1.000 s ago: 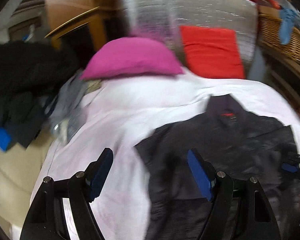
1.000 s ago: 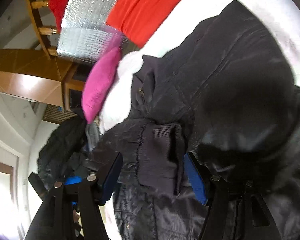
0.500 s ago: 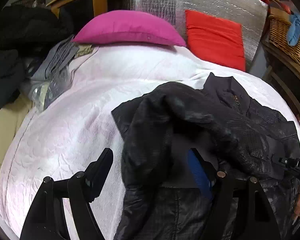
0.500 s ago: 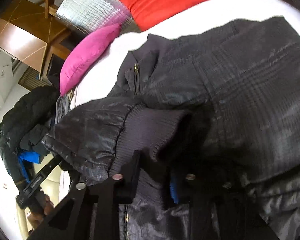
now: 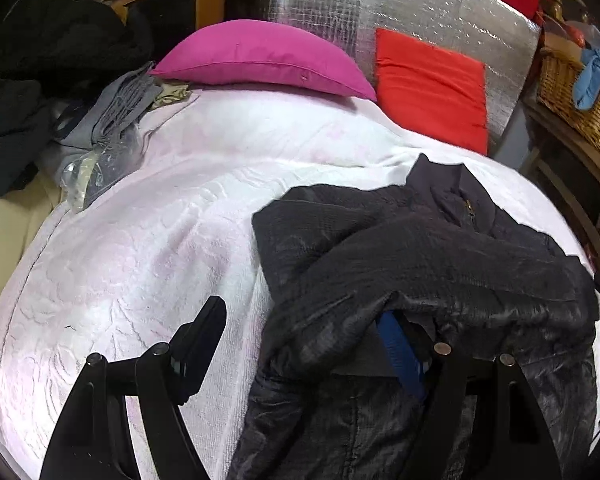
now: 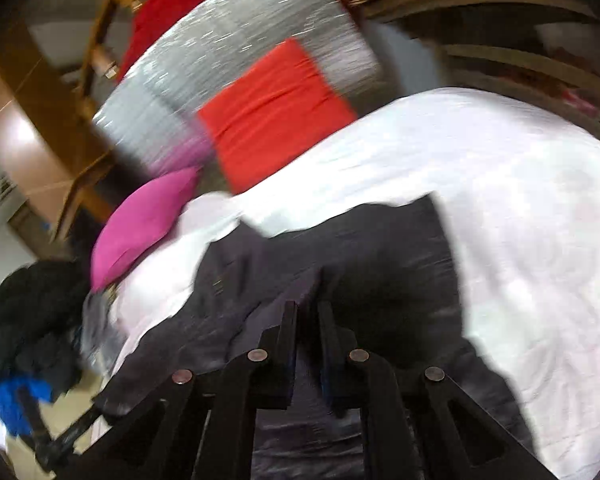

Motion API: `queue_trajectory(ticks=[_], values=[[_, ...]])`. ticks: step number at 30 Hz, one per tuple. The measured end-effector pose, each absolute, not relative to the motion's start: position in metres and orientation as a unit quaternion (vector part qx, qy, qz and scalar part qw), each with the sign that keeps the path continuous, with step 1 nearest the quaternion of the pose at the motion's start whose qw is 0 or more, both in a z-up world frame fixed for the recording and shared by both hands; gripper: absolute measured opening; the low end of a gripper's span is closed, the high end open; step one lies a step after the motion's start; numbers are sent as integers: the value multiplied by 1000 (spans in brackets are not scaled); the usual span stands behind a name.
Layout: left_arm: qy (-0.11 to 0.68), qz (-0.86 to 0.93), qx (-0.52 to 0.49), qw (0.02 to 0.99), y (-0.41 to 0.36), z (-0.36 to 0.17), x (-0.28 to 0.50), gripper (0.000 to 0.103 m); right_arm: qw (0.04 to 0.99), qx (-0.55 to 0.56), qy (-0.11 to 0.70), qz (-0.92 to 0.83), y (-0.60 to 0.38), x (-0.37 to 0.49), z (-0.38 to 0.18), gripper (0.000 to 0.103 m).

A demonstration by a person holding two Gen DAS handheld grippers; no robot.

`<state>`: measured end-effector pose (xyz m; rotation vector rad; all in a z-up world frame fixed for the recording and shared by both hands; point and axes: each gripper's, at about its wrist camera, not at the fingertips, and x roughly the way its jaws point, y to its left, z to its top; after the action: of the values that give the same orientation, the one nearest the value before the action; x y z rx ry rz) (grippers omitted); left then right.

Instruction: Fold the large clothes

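The dark jacket (image 5: 440, 272) lies crumpled on the white bedspread (image 5: 148, 264), on the side away from the grey folded clothes (image 5: 112, 120). Its collar with a small brass zip pull points toward the red cushion (image 5: 432, 84). No brand or writing can be read on the jacket or on anything else.

The right gripper (image 6: 308, 344) has just been closing, and its two fingers now stand almost together, clenched on a fold of the jacket's dark fabric. This view is blurred.

The left gripper (image 5: 308, 344) is released, with its jaws wide apart. One finger (image 5: 200, 344) hangs over the bare bedspread beside the jacket; the blue pad of the other finger (image 5: 400, 356) is half hidden under a fold of the jacket, and nothing is pressed between them.

Beyond the jacket a pink pillow (image 5: 260, 60) lies at the head of the bedspread, next to the red cushion, which leans on a silver foil panel (image 5: 380, 4). Farther from the jacket, past the cushion, a wicker basket (image 5: 572, 92) stands on a wooden shelf; a light blue cloth (image 5: 592, 76) hangs over its rim.
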<state>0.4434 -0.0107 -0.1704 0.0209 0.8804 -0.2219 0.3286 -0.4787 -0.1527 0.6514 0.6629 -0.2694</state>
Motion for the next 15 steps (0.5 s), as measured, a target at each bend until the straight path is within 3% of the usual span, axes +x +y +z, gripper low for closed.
queue_trajectory(ticks=[5, 11, 14, 15], values=[[428, -125, 18, 895, -17, -168, 443, 77, 879, 325, 309, -161, -506, 322, -151, 10], [428, -165, 32, 888, -18, -159, 435, 78, 826, 398, 395, -62, -499, 347, -175, 13], [411, -185, 31, 892, -16, -150, 429, 78, 827, 378, 412, -59, -490, 353, -180, 38], [401, -188, 26, 896, -13, -146, 428, 78, 823, 381, 417, -57, -489, 354, -183, 61]])
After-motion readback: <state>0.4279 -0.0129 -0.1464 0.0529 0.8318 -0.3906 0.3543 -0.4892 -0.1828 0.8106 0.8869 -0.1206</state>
